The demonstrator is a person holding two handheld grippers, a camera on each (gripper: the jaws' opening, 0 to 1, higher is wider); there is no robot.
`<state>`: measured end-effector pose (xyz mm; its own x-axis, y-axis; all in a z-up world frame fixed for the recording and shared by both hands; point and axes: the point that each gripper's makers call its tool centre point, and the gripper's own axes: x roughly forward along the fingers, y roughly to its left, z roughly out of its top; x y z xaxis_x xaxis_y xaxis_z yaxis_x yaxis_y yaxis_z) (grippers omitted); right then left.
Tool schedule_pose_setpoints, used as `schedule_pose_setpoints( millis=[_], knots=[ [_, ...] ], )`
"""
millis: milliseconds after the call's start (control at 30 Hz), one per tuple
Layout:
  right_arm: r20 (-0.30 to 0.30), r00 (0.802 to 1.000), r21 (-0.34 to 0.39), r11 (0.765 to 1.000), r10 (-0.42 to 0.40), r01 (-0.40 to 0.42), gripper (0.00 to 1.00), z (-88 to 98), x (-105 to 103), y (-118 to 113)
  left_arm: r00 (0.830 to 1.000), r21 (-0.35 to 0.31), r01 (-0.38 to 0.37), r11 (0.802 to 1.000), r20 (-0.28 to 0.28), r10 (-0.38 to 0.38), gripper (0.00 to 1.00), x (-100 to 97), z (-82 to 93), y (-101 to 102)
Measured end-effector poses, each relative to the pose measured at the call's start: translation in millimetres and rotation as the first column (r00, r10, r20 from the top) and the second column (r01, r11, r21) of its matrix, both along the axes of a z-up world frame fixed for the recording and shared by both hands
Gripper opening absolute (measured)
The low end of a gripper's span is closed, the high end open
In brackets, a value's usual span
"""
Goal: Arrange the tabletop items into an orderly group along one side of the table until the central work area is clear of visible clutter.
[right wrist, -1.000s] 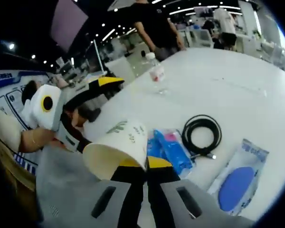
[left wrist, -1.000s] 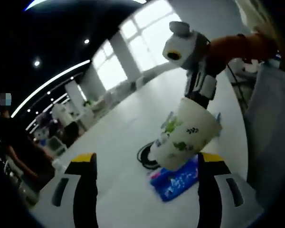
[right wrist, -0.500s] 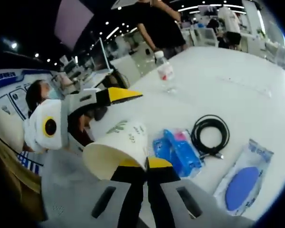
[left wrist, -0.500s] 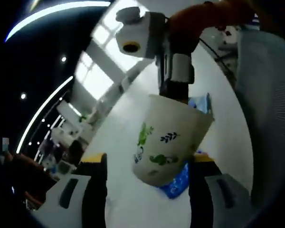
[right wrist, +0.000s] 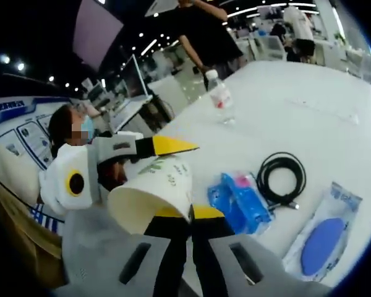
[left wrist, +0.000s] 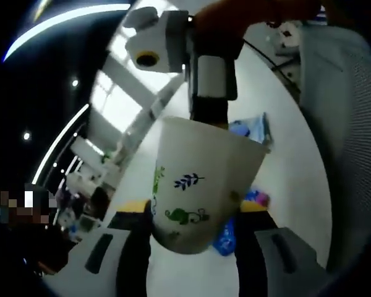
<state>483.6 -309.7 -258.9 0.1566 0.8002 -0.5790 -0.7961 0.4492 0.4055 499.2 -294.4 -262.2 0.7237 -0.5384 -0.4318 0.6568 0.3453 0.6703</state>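
A white paper cup (left wrist: 198, 185) printed with green plants hangs in the air, tilted. My right gripper (right wrist: 180, 213) is shut on the cup's rim (right wrist: 149, 193); in the left gripper view the right gripper (left wrist: 209, 117) comes down from the top onto that rim. My left gripper (left wrist: 195, 210) is open, one yellow-tipped jaw on each side of the cup's base. In the right gripper view the left gripper (right wrist: 167, 148) reaches in from the left, behind the cup. Whether its jaws touch the cup I cannot tell.
On the white table (right wrist: 309, 117) lie a blue packet (right wrist: 238, 201), a coiled black cable (right wrist: 283, 179) and a clear bag holding a blue disc (right wrist: 324, 232). A water bottle (right wrist: 221, 96) stands farther back. A person stands at the table's far edge.
My left gripper has closed in on the cup, whose base now sits between its jaws. The right gripper keeps its hold on the rim.
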Motion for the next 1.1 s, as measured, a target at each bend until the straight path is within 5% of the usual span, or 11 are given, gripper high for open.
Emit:
schedule_pose_setpoints(
  millis=[700, 1100],
  knots=[
    [-0.078, 0.997, -0.027, 1.000, 0.001, -0.003, 0.01, -4.6, -4.8, 1.3, 0.998, 0.154, 0.007, 0.988, 0.053, -0.015, 0.43, 3.6, -10.8, 4.8],
    [-0.022, 1.000, -0.030, 0.999, 0.020, -0.021, 0.02, -4.0, -4.4, 5.6, 0.998, 0.151, -0.026, 0.988, 0.062, 0.017, 0.42, 5.0, -10.8, 10.2]
  ],
)
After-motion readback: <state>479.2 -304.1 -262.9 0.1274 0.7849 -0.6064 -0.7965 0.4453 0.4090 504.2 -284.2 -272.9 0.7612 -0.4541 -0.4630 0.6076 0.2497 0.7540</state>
